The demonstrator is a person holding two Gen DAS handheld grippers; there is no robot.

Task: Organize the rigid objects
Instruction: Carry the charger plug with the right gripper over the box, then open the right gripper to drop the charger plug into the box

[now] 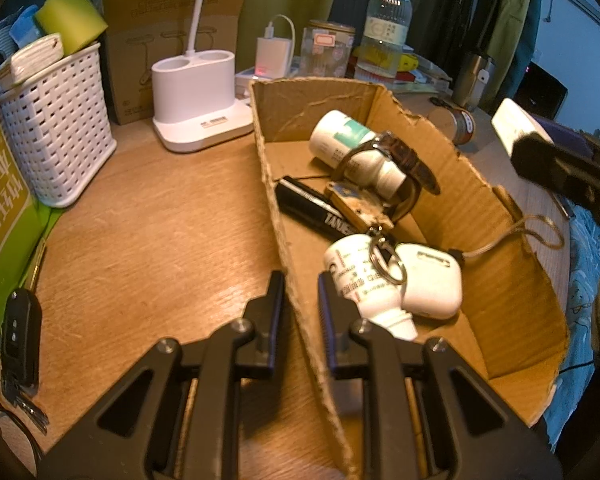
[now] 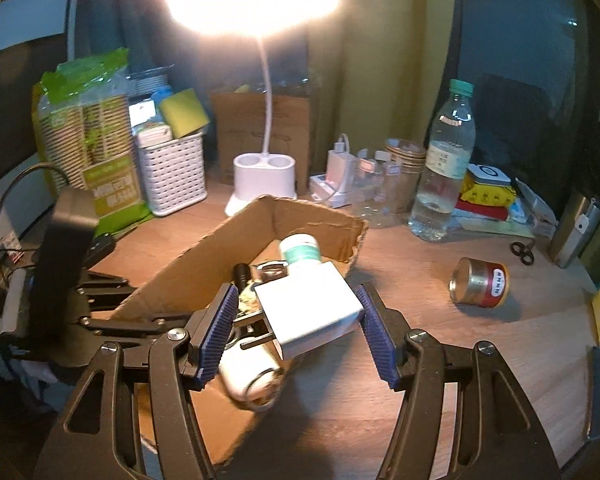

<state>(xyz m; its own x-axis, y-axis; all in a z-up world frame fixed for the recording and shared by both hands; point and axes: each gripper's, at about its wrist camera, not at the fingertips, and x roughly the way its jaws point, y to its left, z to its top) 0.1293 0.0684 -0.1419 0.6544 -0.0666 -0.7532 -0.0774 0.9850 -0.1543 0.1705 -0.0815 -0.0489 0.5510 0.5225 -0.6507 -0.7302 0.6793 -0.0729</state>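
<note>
Left gripper (image 1: 300, 292) clamped on box (image 1: 284, 240) wall. Right gripper (image 2: 296, 312) gripping white charger (image 2: 312, 308) over box, prongs toward seven o'clock. Inside: bottles, pen, earbud case. Tin (image 2: 480, 282) at three o'clock, on table (image 2: 440, 360).

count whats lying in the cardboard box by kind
cardboard box holds:
white bottles: 2
wristwatch: 1
black tube: 1
wooden key tag: 1
white earbud case: 1
total: 6
white charger in right gripper not counted
</note>
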